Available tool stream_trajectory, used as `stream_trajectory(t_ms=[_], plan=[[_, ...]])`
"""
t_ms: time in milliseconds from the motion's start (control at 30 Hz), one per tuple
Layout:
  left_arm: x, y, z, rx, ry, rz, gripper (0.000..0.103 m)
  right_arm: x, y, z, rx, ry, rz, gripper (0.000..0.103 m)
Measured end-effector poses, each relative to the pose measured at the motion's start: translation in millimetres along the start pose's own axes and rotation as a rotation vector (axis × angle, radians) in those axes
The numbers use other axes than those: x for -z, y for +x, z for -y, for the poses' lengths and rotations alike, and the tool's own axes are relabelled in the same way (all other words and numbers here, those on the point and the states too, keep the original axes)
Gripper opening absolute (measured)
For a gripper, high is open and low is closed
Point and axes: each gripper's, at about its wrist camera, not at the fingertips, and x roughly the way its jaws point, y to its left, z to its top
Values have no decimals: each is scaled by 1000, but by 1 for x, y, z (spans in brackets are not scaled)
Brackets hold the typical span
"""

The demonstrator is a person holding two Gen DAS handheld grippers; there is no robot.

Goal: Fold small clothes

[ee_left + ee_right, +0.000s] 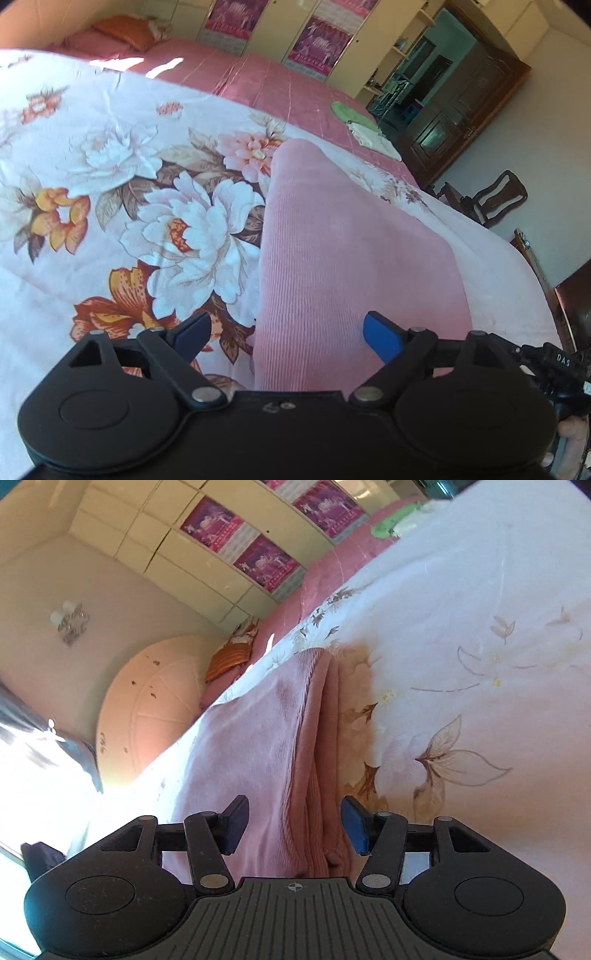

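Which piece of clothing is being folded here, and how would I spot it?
Start at the bed, where a floral sheet covers the near part. On that sheet, straight ahead of both pairs of blue-tipped fingers, lies a pink garment. It is plain ribbed pink knit with no print, unlike the flowered sheet, and far nearer than the green cloth and white cloth at the bed's far edge.

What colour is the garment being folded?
Pink, finely ribbed garment; clearest in the left wrist view.

Black tools [288, 338] [293, 825], blue pads [382, 338], silver pivot screws.
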Motion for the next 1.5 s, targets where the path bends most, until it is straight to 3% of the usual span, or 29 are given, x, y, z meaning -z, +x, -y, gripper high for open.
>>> stream_trajectory(t_ms=[67,233,433,667,767,867,933,967,1000,1100,1167,1300,1500], plan=[[-7,14,-3,32,-9,-23,90,-8,10,4,9,13,-18,55],[-18,40,-6,119,-8,-82,91,-24,23,18,-65,85,-98,55],[-22,53,8,122,65,-114,88,-27,39,5,-63,9,-145,55],[-26,61,22,123,117,-147,82,-25,42,7,-98,14,-167,55],[-25,59,12,144,85,-134,78,-27,45,12,-52,-8,-176,30],[-20,59,23,96,121,-105,78,-28,51,7,-39,-15,-177,29],[-19,61,33,66,156,-97,73,-27,54,-1,-10,-49,-176,29],[-20,60,35,70,168,-97,66,-26,55,-5,4,-63,-174,29],[-20,60,38,67,185,-96,61,-24,55,-11,32,-97,-166,23],[-21,53,44,45,230,-76,44,-6,53,-44,140,-322,-103,19],[-18,45,53,8,283,-53,40,5,48,-62,173,-421,-58,19],[-11,30,76,-54,370,-5,37,11,30,-82,164,-467,-10,18],[-5,8,103,-54,439,45,37,21,14,-110,217,-566,22,18]])
